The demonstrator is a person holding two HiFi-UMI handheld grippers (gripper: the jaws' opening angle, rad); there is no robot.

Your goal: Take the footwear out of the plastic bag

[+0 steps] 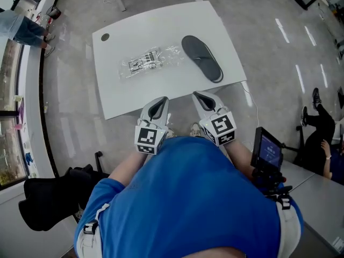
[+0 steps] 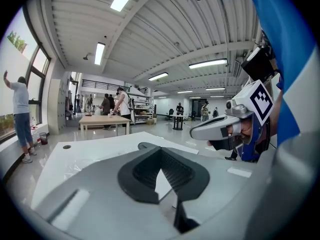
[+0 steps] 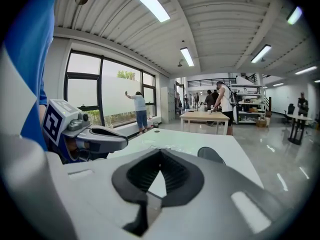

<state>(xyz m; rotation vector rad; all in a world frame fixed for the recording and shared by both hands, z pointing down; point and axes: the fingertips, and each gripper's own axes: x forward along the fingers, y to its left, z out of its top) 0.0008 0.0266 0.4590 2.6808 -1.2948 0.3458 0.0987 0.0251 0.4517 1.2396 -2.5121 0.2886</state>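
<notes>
The left gripper (image 1: 159,106) and right gripper (image 1: 203,99) are both clenched on nothing, side by side just off the near edge of the white table (image 1: 129,98). On the table's right part lies the dark slipper (image 1: 202,58), out of the crumpled clear plastic bag (image 1: 148,62), which lies just beside it at the table's middle.

One overhead, two low toward table (image 1: 161,31)

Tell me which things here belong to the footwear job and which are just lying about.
Job: dark slipper, lying on the white table; clear plastic bag beside it; left tongs and right tongs, both shut and empty.
Lying about: small screen at the right; black object on the floor, left.
</notes>
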